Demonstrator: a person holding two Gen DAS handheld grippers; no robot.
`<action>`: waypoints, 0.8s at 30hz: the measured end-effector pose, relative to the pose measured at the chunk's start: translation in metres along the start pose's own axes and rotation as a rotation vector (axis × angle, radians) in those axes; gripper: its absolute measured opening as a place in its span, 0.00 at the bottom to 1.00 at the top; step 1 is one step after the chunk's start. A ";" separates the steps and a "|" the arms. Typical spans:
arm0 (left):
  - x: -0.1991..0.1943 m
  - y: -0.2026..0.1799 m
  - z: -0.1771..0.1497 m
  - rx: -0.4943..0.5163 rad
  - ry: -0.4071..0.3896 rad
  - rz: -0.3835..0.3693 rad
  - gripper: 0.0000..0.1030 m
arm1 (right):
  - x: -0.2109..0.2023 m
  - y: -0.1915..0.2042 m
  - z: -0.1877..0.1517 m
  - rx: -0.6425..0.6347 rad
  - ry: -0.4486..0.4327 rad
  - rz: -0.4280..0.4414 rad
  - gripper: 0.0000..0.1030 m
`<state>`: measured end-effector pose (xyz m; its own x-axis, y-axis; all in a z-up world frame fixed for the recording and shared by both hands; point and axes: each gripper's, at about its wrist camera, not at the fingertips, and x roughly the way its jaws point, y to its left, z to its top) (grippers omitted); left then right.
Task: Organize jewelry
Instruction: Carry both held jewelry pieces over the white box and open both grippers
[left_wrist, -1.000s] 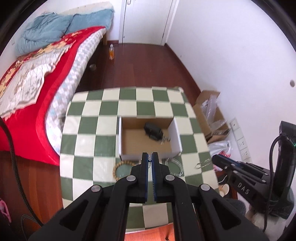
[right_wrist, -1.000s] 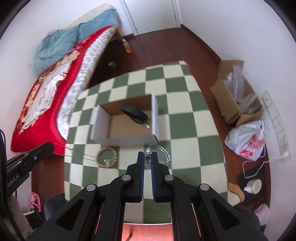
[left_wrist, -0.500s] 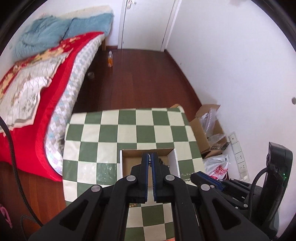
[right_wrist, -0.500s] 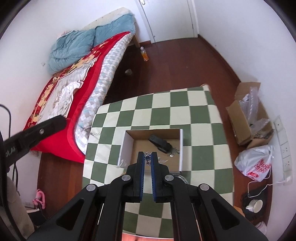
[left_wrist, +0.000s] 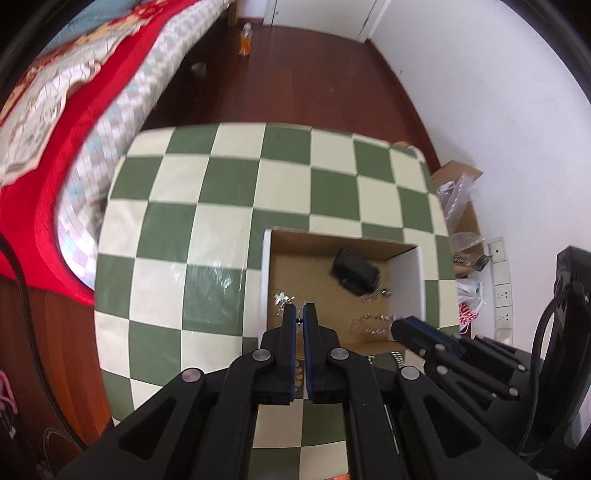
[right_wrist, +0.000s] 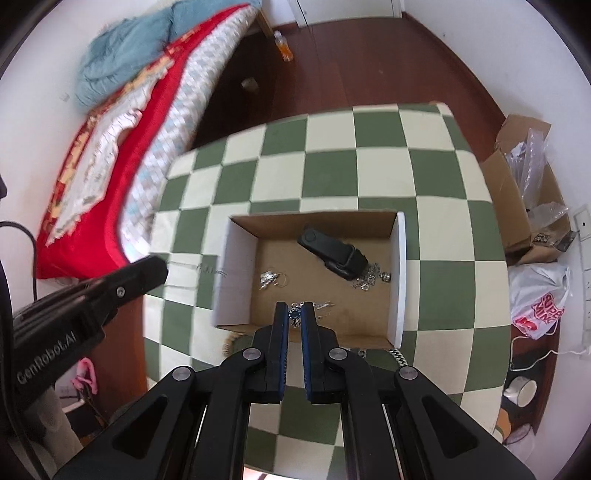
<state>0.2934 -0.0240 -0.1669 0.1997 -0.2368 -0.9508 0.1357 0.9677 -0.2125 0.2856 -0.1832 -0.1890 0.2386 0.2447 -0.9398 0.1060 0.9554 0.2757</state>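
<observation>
An open cardboard box (right_wrist: 400, 280) (left_wrist: 419, 284) stands on the green-and-cream checked table (right_wrist: 332, 155) (left_wrist: 221, 184). Inside lie a black clip-like item (right_wrist: 332, 253) (left_wrist: 354, 271) and silver jewelry pieces (right_wrist: 271, 278) (left_wrist: 284, 298). A thin silver chain (right_wrist: 210, 270) stretches from my left gripper's tip to my right gripper over the box's left wall. My left gripper (left_wrist: 299, 319) is shut on one end, at the box's near left part. My right gripper (right_wrist: 294, 314) is shut on the other end, a small beaded piece, over the box's near edge. My right gripper also shows in the left wrist view (left_wrist: 402, 326).
A bead bracelet (right_wrist: 232, 338) and a silver chain bracelet (right_wrist: 397, 356) lie on the table just in front of the box. A red-covered bed (left_wrist: 55, 92) lies to the left. A cardboard box with plastic (right_wrist: 524, 192) and a white bag (right_wrist: 539, 299) are on the floor to the right.
Both grippers have swung up and then come back down over the box, carrying the chain from the table in front of the box to above the box's inside.
</observation>
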 end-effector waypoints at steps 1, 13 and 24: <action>0.005 0.002 0.000 -0.004 0.011 -0.003 0.01 | 0.009 -0.002 0.001 -0.001 0.014 -0.007 0.07; 0.013 0.003 0.008 0.009 0.004 0.108 0.14 | 0.046 -0.012 0.013 -0.013 0.097 -0.091 0.23; 0.000 0.006 0.005 0.040 -0.107 0.281 1.00 | 0.024 -0.026 0.011 0.002 0.059 -0.205 0.87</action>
<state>0.2985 -0.0189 -0.1666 0.3356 0.0302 -0.9415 0.0980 0.9929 0.0668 0.2992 -0.2040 -0.2164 0.1546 0.0544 -0.9865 0.1488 0.9858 0.0777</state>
